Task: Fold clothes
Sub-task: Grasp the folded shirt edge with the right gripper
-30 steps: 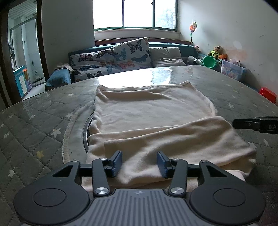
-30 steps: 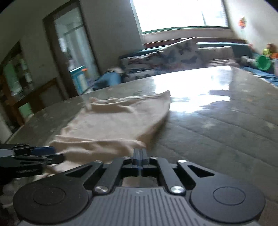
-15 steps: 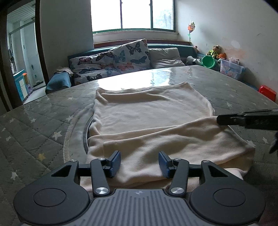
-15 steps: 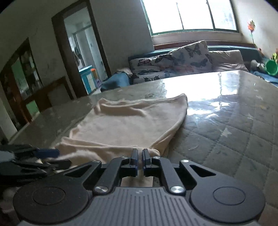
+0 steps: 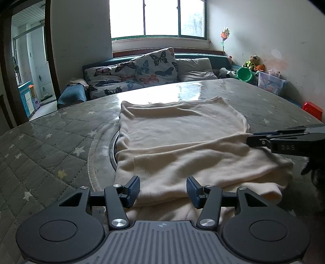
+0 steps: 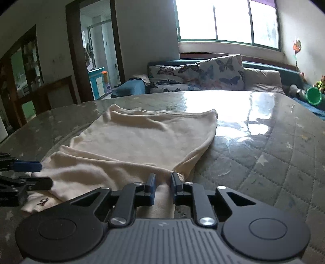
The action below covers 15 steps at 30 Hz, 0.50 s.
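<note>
Light: bright daylight from the far window (image 5: 157, 17)
Glare: white shine on the far table (image 6: 233, 105)
Edges: bent, dark corners

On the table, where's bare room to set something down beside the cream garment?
The table is bare to the right of the cream garment, toward the sofa beyond its far hem, and on the starred quilt to its left. The near edge is crowded: the left gripper and right gripper sit at the folded part.
</note>
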Motion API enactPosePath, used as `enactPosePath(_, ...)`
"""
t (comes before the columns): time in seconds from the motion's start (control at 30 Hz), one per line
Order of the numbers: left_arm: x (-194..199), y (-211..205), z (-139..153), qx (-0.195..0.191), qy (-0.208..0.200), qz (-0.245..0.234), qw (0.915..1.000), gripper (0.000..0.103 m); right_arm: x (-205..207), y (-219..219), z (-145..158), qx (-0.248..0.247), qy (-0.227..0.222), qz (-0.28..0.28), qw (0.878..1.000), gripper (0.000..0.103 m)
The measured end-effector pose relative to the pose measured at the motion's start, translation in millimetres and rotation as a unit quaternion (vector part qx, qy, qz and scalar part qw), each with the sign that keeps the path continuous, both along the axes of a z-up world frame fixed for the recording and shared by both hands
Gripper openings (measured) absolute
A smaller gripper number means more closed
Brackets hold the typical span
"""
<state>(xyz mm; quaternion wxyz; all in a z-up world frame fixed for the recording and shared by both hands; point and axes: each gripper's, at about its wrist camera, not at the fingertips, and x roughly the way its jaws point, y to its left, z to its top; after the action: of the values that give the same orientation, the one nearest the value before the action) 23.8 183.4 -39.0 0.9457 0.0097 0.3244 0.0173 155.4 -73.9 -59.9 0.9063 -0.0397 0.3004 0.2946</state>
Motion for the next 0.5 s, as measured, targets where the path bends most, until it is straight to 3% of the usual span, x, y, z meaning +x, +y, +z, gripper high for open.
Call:
enactPosePath(0.27,-8,-1,-4,0.011,0.0,-0.007,0.9999,0.057,-2,-20,1,-0.01,-0.009,-0.043,0.999,0.0)
enactPosePath(0.33,-8,-1,-4,0.011,0.0,-0.007,0.9999,0.058,5,-30,-2,0.007,0.016,-0.056,0.998,0.0)
enactPosePath(0.5,-8,0,2,0.007,-0.008,-0.006,0.9999,0.058,-3,-41,12,0.04,-0.013,-0.036,0.998,0.0)
